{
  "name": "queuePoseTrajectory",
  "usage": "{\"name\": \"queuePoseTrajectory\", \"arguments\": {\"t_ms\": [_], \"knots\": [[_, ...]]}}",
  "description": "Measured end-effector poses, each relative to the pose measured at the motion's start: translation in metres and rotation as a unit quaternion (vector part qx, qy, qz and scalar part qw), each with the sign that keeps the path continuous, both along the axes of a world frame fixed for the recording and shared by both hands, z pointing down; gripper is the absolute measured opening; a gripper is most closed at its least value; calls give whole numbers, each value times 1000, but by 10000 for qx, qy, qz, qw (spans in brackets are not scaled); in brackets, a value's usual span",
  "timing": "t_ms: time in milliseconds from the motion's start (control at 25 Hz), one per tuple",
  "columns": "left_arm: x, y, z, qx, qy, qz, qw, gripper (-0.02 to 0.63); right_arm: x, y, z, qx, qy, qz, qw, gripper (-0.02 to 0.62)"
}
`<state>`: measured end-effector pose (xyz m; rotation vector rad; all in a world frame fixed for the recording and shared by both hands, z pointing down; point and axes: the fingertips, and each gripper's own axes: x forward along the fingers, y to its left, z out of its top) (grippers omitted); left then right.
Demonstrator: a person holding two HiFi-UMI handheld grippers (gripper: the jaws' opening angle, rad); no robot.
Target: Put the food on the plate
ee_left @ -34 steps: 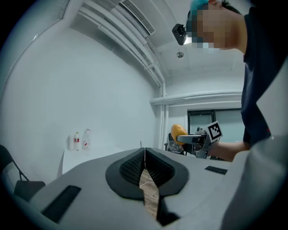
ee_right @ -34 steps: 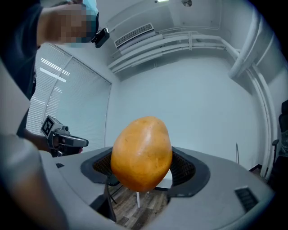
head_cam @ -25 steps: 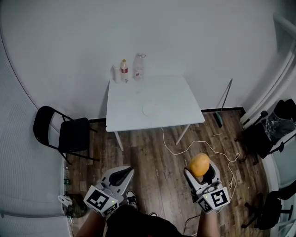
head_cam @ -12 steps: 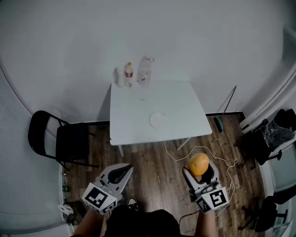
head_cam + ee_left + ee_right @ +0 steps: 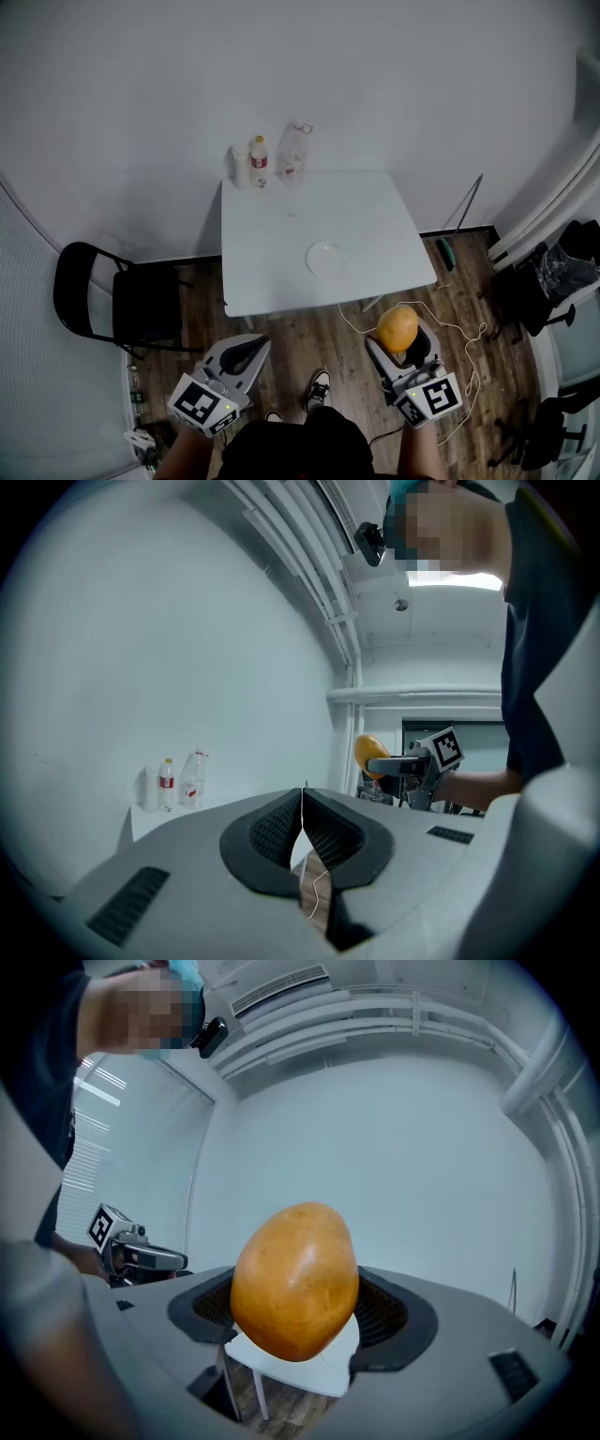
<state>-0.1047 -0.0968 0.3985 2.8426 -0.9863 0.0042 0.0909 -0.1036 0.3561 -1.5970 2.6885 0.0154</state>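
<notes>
An orange-yellow mango (image 5: 397, 328) (image 5: 295, 1281) is clamped between the jaws of my right gripper (image 5: 401, 349), held over the wooden floor just short of the table's near edge. A small clear plate (image 5: 324, 259) lies on the white table (image 5: 272, 234), toward its near side. My left gripper (image 5: 246, 354) (image 5: 303, 829) is shut with nothing in it, low on the left over the floor. From the left gripper view I see the right gripper and the mango (image 5: 367, 754) off to the right.
Two bottles and a white cup (image 5: 267, 157) stand at the table's far edge by the wall. A black folding chair (image 5: 112, 298) is left of the table. A white cable (image 5: 450, 330) lies on the floor to the right, with black chairs (image 5: 553, 281) beyond.
The table and plate have come closer and lower in the head view as I stepped forward. A foot now shows between the grippers. The mango stays held.
</notes>
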Motion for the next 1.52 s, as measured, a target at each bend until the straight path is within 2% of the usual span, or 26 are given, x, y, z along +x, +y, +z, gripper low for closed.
{"name": "queuePoseTrajectory", "arguments": {"t_ms": [240, 440, 640, 840, 1000, 1200, 1440, 1520], "knots": [[16, -54, 1, -49, -77, -206, 9997, 23, 19, -62, 7, -6, -92, -159, 9998, 370], [49, -105, -9, -110, -111, -399, 9991, 23, 46, -122, 4, 16, -173, -398, 9991, 370], [78, -154, -3, -115, -255, -667, 9974, 23, 78, -178, 14, -122, -186, -615, 9979, 370], [111, -192, 3, -317, -330, -885, 9950, 23, 107, -221, 42, -427, 70, -774, 9961, 370], [122, -212, 7, -318, -376, -1045, 9933, 23, 111, -243, 60, -557, 166, -1015, 9931, 371], [126, -221, 18, -481, -507, -1102, 9915, 23, 114, -260, 80, -741, 241, -1028, 9917, 370], [111, -236, 19, -328, -354, -1081, 9930, 23, 93, -283, 111, -1171, 631, -958, 9865, 370], [104, -239, 25, -434, -402, -1106, 9921, 23, 80, -287, 124, -1310, 809, -989, 9831, 370]]}}
